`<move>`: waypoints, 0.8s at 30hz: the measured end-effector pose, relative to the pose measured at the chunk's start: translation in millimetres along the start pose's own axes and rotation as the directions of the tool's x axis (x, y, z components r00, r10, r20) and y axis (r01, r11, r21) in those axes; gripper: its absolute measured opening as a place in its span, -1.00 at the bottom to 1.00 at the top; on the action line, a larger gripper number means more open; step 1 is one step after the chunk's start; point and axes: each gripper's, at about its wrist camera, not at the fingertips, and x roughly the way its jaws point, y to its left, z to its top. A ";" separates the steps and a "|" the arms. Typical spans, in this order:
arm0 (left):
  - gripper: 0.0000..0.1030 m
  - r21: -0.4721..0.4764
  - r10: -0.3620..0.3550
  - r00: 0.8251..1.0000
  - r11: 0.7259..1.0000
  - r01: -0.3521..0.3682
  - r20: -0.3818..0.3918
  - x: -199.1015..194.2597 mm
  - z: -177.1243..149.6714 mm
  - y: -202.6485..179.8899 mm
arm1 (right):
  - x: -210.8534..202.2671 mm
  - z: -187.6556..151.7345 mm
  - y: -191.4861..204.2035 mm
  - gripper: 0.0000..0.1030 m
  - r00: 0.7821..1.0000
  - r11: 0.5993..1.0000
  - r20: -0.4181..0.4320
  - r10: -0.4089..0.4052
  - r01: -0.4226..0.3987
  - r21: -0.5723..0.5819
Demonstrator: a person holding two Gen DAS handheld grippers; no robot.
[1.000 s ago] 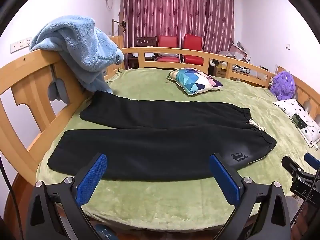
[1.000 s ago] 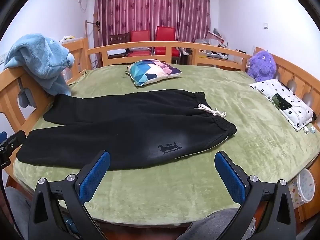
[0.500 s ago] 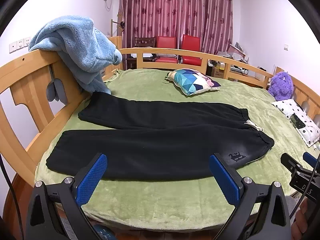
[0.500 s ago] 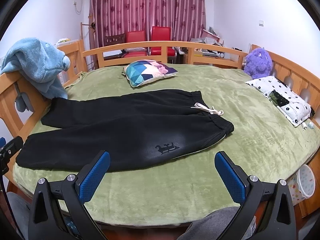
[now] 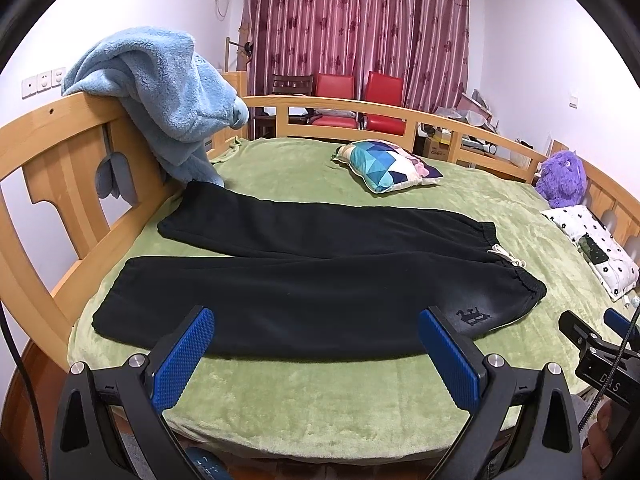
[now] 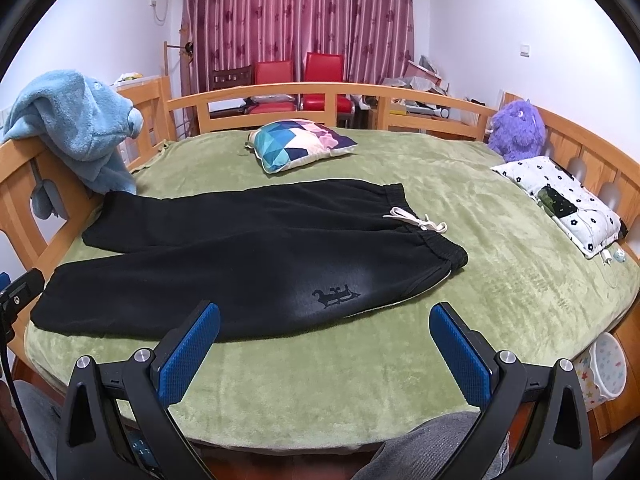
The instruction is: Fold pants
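Observation:
Black pants (image 5: 312,280) (image 6: 240,256) lie flat on the green bed cover, legs spread toward the left, waistband with a white drawstring (image 6: 416,220) to the right. A small logo (image 6: 336,295) marks the near hip. My left gripper (image 5: 316,344) hovers open above the near edge of the front leg, nothing between its blue pads. My right gripper (image 6: 324,340) is open too, just short of the hip and logo, holding nothing. The right gripper's tip (image 5: 592,344) shows at the right edge of the left wrist view.
A wooden bed rail (image 5: 80,184) runs along the left with a blue fleece blanket (image 5: 168,92) draped over it. A patterned cushion (image 6: 300,144), a purple plush toy (image 6: 516,128) and a dotted pillow (image 6: 560,196) lie on the green cover (image 6: 320,380). A grey-clad knee (image 6: 432,452) shows below.
Both grippers have drifted slightly, so the pants sit a little differently in view. Both stay open and the pants have not moved.

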 end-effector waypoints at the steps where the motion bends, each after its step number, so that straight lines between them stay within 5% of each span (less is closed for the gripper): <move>1: 1.00 0.001 0.000 1.000 1.000 0.000 0.000 0.4 0.3 0.8 | -0.3 0.2 0.2 0.99 1.000 1.000 -0.002 0.000 0.000 0.002; 24: 1.00 -0.018 -0.010 1.000 1.000 0.010 -0.001 -3.8 -0.3 5.4 | -1.4 1.2 2.1 0.99 1.000 1.000 0.000 -0.006 0.006 -0.002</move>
